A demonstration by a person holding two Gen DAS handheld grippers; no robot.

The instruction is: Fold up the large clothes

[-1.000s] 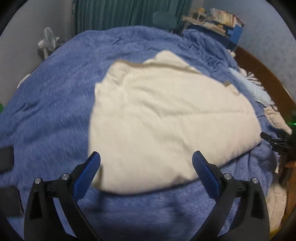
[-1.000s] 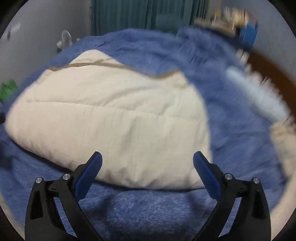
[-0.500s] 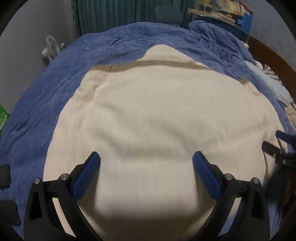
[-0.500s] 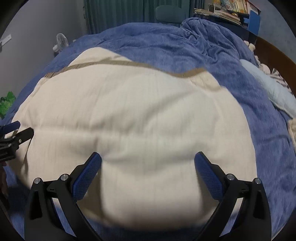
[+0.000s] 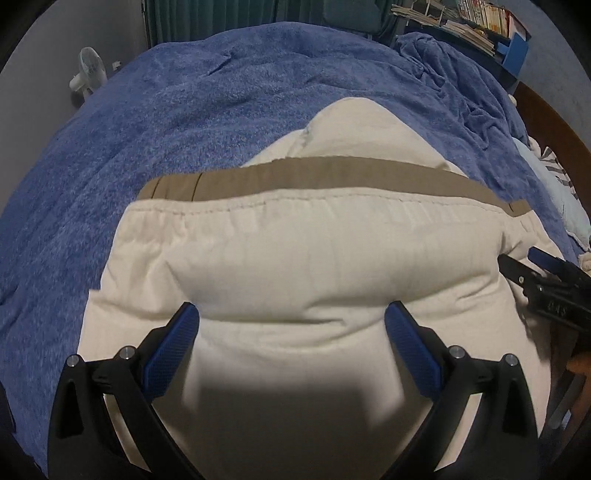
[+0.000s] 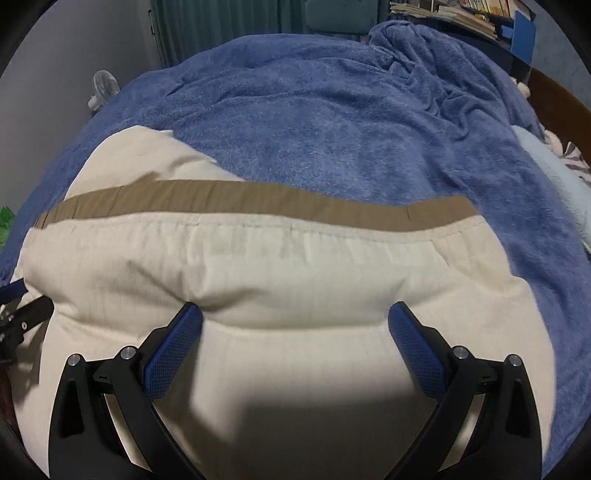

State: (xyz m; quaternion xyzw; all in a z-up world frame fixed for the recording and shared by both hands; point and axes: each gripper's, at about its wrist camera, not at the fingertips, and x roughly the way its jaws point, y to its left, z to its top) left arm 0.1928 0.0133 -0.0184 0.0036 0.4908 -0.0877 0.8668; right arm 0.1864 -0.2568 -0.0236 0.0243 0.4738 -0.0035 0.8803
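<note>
A large cream garment (image 5: 314,258) with a tan band (image 5: 332,177) across it lies folded on a blue blanket (image 5: 184,110) on the bed. It also shows in the right wrist view (image 6: 277,266), with its tan band (image 6: 258,203). My left gripper (image 5: 291,325) is open, its blue pads straddling a raised fold of the cream cloth. My right gripper (image 6: 295,325) is open too, low over the same fold. The right gripper shows at the right edge of the left wrist view (image 5: 546,280); the left gripper shows at the left edge of the right wrist view (image 6: 18,314).
A small white fan (image 5: 86,74) stands on the floor at far left. Green curtains (image 5: 221,14) hang behind the bed. A shelf with books (image 5: 472,22) is at far right. A pale blue pillow (image 6: 554,166) and a wooden headboard (image 5: 546,114) lie right.
Both grippers have moved forward and down onto the cream garment, which now fills the lower frames. The tan band is much closer. The cloth bunches between the open fingers.
</note>
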